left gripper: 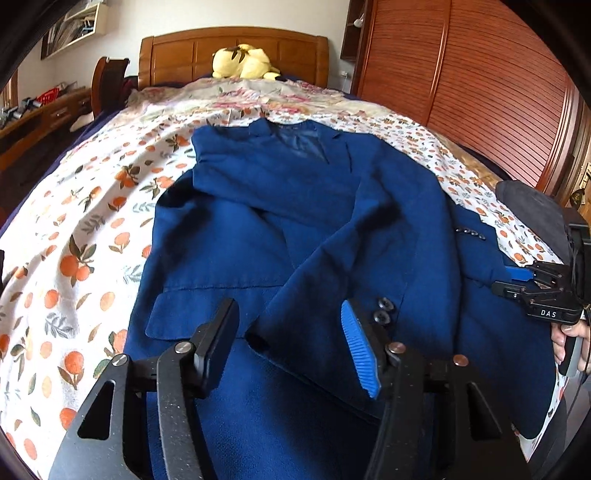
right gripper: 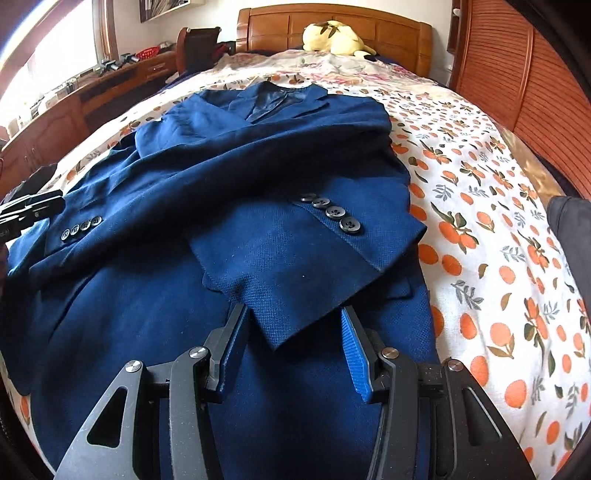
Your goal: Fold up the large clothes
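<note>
Nearby, yellow plush toy beyond blue jacket on bedsheet.

A bed fills both views, covered by a white sheet printed with oranges and leaves. Toward the top of the frames a second floral cloth in pink tones lies over the sheet, near the wooden headboard. A yellow plush toy rests at the head end, top centre. A dark blue jacket lies spread across the middle of the sheet, collar toward the headboard, both sleeves folded over its front.
</note>
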{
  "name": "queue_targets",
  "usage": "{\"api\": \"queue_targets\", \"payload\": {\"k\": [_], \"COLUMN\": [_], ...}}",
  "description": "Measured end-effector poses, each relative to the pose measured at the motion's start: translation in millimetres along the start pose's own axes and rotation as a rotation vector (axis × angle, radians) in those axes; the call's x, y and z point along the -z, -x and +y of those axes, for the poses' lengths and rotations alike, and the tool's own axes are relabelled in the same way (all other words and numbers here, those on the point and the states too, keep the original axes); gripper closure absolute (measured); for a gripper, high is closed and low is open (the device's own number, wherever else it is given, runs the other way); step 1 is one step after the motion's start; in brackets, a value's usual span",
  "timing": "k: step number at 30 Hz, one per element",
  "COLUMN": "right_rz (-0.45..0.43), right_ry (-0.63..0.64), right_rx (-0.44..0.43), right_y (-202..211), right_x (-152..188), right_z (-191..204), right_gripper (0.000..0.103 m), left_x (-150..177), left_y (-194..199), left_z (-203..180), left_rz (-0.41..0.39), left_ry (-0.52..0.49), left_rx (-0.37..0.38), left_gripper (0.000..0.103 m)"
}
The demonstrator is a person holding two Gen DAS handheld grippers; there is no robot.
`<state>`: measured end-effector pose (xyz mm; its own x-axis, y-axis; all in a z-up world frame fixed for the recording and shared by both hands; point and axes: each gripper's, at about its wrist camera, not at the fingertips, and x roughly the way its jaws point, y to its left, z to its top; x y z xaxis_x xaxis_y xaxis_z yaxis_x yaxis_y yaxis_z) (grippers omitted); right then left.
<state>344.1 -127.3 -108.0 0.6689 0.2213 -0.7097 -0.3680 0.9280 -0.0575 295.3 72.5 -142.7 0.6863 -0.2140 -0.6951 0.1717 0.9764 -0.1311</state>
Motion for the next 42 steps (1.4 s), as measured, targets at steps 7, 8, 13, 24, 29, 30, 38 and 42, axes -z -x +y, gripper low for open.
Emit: {"api": "queue_targets", "payload": {"k": [7,8,13,24,29,30,38,42], "right_rz": [-0.035,-0.036,-0.049,-0.048,-0.052,-0.053,-0.059,-0.058], "right_ry": [-0.005,-0.009,-0.007,-0.006,-0.011,-0.011,-0.02,-0.024], "right_rx": [-0.005,-0.009,-0.002,0.001,-0.003,-0.003,-0.014,-0.016], "right_y": [-3.2,-3.0,-0.3,-1.0,-0.9,-1.0,-1.5,-2.1], "right_x": [10.1,10.9,12.5,13.5,13.3,13.5,14.5,13.5], "right_z": [-3.2,-4.2,-2.7,-1.6,-2.6,-2.7,-4.0,-4.0], "right_gripper": [0.052,0.052,0.052,0.052,0.052,0.052,0.052,0.052], "left_x": [0.4,0.0,-8.9,-14.8,-12.7,-12.2,12.1,24.5], "left_y": [-6.9,-3.6,16.6,27.8,46.0,49.6,79.8,92.7], "left_z": [-4.1,-8.7,-5.1,11.9,7.3,7.0,9.8,2.4], "left_rz": [0.037,0.023,-0.082,-0.118,-0.17,-0.177,-0.206,-0.208], "left_ry": [-0.014,-0.033,-0.011,0.05,0.011,0.006,0.027,0.038], "left_rx": [-0.007,-0.016,-0.063,-0.101,-0.109,-0.099,-0.111,-0.115], "left_gripper": [0.095,0.096,0.098,0.093,0.055,0.046,0.019,0.019]}}
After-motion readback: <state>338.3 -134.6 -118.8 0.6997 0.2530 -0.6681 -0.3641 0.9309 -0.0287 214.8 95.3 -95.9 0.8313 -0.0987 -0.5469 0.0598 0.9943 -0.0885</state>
